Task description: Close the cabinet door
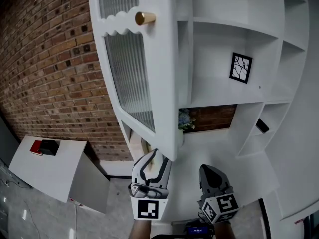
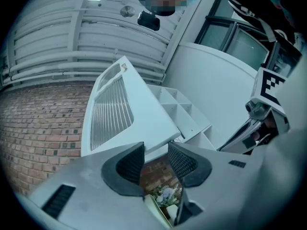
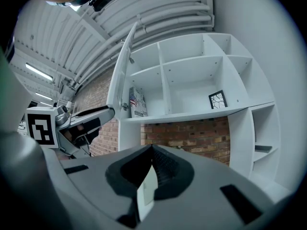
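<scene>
The white cabinet door with ribbed glass panels and a brass knob (image 1: 130,78) is cut off by the top edge of the head view. The left compartments of the white open shelving unit (image 1: 234,29) are hidden behind it. A bunch of bluish flowers (image 1: 186,119) is half covered by the door's edge. The small dark object on the lower right shelf (image 1: 262,127) cannot be identified, nor can the red and black items (image 1: 44,147) on the white side table (image 1: 50,171).

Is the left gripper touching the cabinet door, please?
Cannot tell: the left gripper view shows the left gripper open by the cabinet door, with neither contact nor gap plain.
</scene>
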### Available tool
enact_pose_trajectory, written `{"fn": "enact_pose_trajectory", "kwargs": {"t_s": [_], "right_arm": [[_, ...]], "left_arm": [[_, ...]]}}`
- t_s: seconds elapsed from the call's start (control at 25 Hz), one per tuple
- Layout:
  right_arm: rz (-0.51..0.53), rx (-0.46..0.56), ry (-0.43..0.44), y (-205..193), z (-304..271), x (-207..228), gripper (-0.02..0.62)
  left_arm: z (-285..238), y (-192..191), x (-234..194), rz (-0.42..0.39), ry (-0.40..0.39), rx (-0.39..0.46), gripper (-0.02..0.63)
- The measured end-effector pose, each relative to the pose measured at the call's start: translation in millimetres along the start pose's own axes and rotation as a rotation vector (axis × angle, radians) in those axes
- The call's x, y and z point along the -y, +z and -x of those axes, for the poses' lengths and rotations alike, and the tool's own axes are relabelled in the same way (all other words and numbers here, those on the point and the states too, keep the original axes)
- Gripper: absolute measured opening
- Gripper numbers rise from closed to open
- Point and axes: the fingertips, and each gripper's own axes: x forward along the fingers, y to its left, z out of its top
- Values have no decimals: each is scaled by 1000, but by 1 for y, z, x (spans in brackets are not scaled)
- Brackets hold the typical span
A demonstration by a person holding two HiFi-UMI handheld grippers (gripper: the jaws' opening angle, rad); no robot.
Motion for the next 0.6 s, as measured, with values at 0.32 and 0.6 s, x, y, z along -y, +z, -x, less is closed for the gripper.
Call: {"fn": "enact_pose_trajectory", "kwargs": {"t_s": [0.32,0.6], "right_arm": [[-20,-10,-32,-6,-3,31,0],[-46,-31,-69,-18,-3,61,0]], "left_arm": [[-49,-9,7,54,-1,-4,147],[-84,-20,-18,269,101,42,64]]}}
